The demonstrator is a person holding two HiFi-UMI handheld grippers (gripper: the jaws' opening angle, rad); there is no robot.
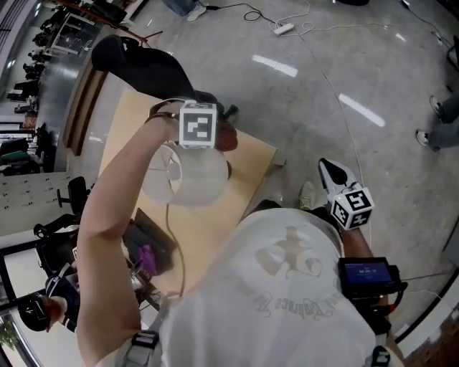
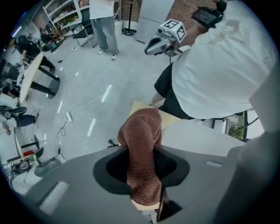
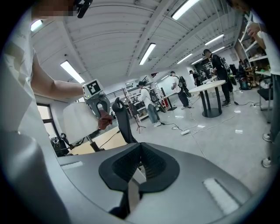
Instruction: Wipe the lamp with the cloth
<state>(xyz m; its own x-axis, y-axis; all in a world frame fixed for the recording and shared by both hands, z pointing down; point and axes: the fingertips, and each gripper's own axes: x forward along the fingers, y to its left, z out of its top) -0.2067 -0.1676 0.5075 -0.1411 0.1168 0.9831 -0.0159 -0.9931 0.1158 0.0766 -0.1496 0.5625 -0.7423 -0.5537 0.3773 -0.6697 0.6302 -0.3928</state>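
Head view: lamp [image 1: 188,179] stands mid-frame on the table [image 1: 247,175], left gripper [image 1: 219,136] right above it. Left gripper view: jaws clamped on the brown cloth [image 2: 142,148]. Right gripper view: right gripper [image 3: 139,154] closed, holding nothing. I'd press lightly and wipe around the shade.

Polished grey floor [image 1: 358,64] reflected the ceiling strip lights [image 3: 147,53]. A power strip [image 1: 284,29] lay on it. A round white table [image 3: 209,86] and shelving [image 2: 65,13] stood beyond a black office chair [image 3: 122,118].
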